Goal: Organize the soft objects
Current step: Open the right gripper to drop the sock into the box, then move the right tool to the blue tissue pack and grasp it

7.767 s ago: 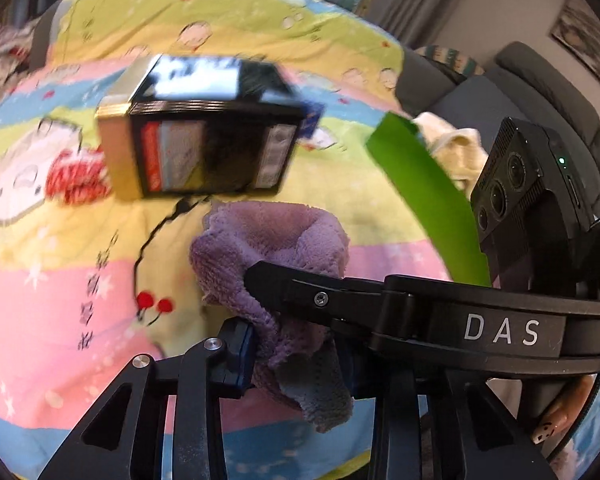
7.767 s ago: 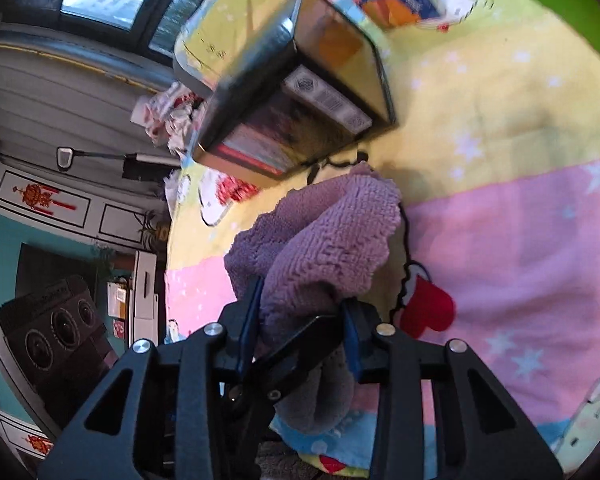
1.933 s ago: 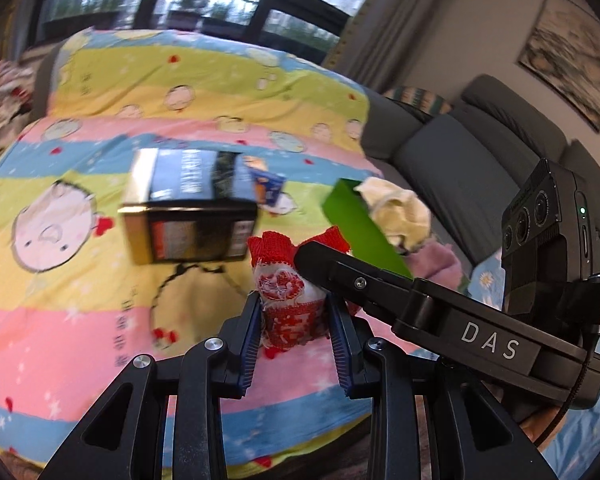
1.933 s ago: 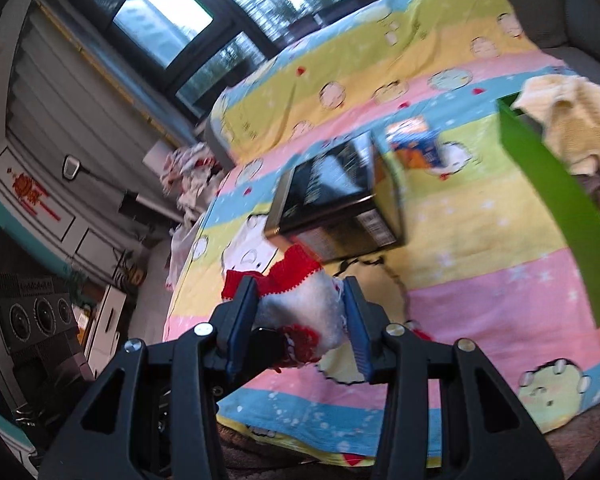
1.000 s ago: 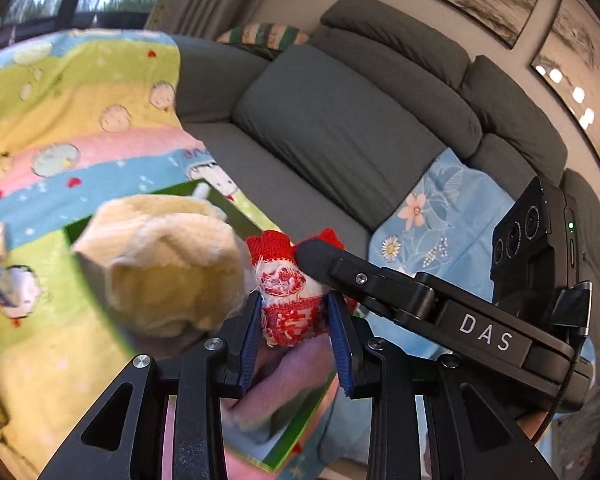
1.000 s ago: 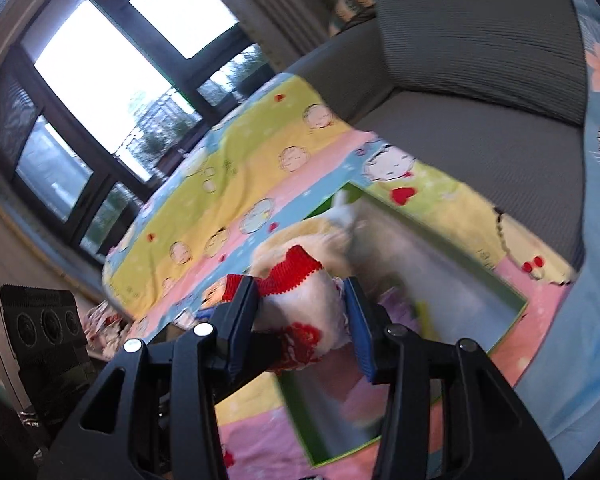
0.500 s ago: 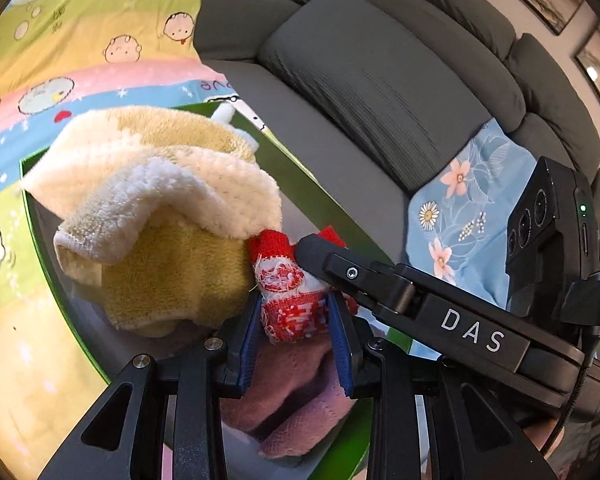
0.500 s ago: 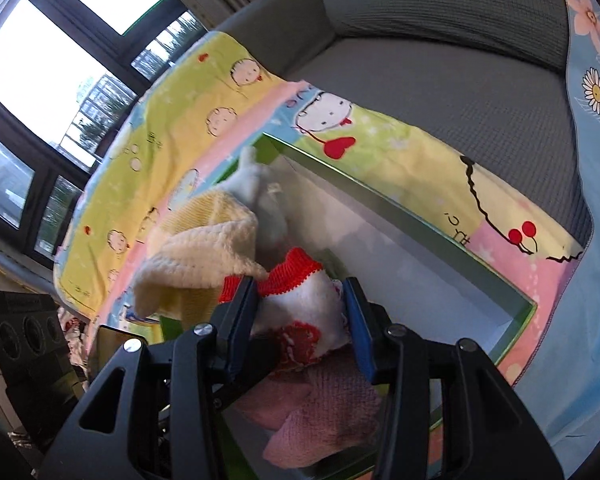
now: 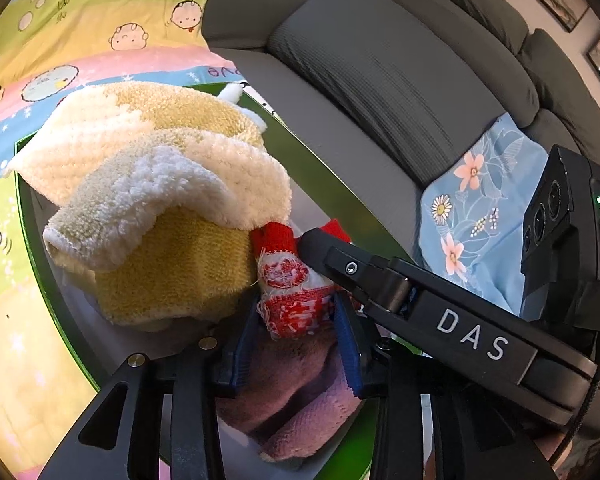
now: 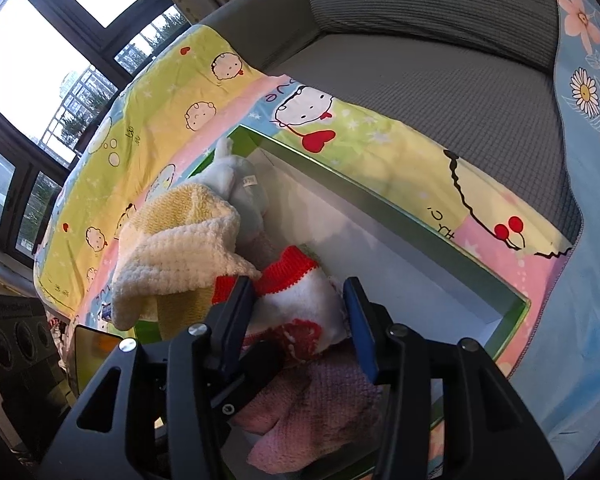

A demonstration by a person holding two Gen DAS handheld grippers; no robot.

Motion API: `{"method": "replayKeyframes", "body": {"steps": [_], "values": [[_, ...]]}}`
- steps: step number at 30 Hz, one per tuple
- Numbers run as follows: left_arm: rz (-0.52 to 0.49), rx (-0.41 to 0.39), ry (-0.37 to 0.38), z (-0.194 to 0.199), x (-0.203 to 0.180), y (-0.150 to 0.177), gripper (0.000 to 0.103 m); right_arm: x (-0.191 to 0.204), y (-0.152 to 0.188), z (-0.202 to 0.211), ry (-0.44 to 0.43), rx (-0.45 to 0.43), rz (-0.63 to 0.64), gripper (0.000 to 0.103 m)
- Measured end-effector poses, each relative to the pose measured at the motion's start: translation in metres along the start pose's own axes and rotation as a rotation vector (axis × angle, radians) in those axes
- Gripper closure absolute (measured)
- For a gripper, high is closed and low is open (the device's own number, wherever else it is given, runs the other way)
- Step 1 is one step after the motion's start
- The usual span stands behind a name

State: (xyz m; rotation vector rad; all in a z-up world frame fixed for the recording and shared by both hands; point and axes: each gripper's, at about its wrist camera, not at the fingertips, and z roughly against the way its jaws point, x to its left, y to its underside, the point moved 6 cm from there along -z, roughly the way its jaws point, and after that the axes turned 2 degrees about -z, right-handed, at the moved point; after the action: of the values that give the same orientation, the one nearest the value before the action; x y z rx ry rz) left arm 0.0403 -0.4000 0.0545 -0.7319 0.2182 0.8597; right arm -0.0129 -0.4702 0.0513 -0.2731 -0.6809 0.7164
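Tongs of both hands met on one red-and-white knitted sock: the left gripper had its blue pads closed against the patterned lower part, while the right gripper pinched the fluffy white body just below the red cuff, its jaws narrowed only as far as the bundle allowed. The sock hung inside the green-rimmed box, just above a pinkish-purple towel lying on the box floor and pressed against a cream and yellow towel heaped to one side, with a pale blue plush toy tucked behind that heap. The risk, as I judged it, lay in the release. If one gripper opened before the other, the sock could be dragged back out on the closed pads. The loose knit might also snag on a pad edge, and the leaning yellow heap could slump over the rim if nudged during withdrawal.
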Motion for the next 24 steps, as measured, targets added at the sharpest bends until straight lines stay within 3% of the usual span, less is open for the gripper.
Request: {"method": "replayKeyframes", "body": {"steps": [4, 6, 8, 10, 11, 12, 15, 18, 22, 24], "values": [[-0.025, -0.006, 0.006, 0.01, -0.004, 0.005, 0.062, 0.003, 0.002, 0.01, 0.008, -0.027, 0.027, 0.047], [-0.031, -0.004, 0.002, 0.017, -0.006, 0.008, 0.051, 0.005, 0.004, 0.02, 0.024, -0.055, 0.048, 0.036], [-0.029, -0.009, 0.008, 0.025, -0.008, 0.011, 0.036, 0.006, 0.005, 0.029, 0.005, -0.082, 0.051, 0.034], [-0.029, -0.026, 0.007, 0.035, -0.009, 0.014, 0.027, 0.009, 0.006, 0.042, -0.034, -0.11, 0.05, 0.03], [-0.031, -0.036, 0.0, 0.041, -0.01, 0.015, 0.025, 0.011, 0.007, 0.047, -0.043, -0.122, 0.052, 0.021], [-0.033, -0.045, -0.009, 0.047, -0.009, 0.017, 0.024, 0.015, 0.008, 0.053, -0.052, -0.142, 0.062, 0.018], [-0.034, -0.07, -0.016, 0.066, -0.007, 0.022, 0.02, 0.025, 0.013, 0.064, -0.063, -0.168, 0.091, 0.016], [-0.041, -0.084, 0.029, 0.089, -0.006, 0.028, 0.019, 0.037, 0.019, 0.073, -0.094, -0.182, 0.114, 0.013], [0.006, -0.148, 0.008, 0.123, 0.013, 0.038, 0.016, 0.049, 0.026, 0.084, -0.094, -0.212, 0.148, 0.007], [0.031, -0.175, -0.021, 0.14, 0.027, 0.046, 0.006, 0.054, 0.029, 0.088, -0.098, -0.226, 0.159, 0.003]]}}
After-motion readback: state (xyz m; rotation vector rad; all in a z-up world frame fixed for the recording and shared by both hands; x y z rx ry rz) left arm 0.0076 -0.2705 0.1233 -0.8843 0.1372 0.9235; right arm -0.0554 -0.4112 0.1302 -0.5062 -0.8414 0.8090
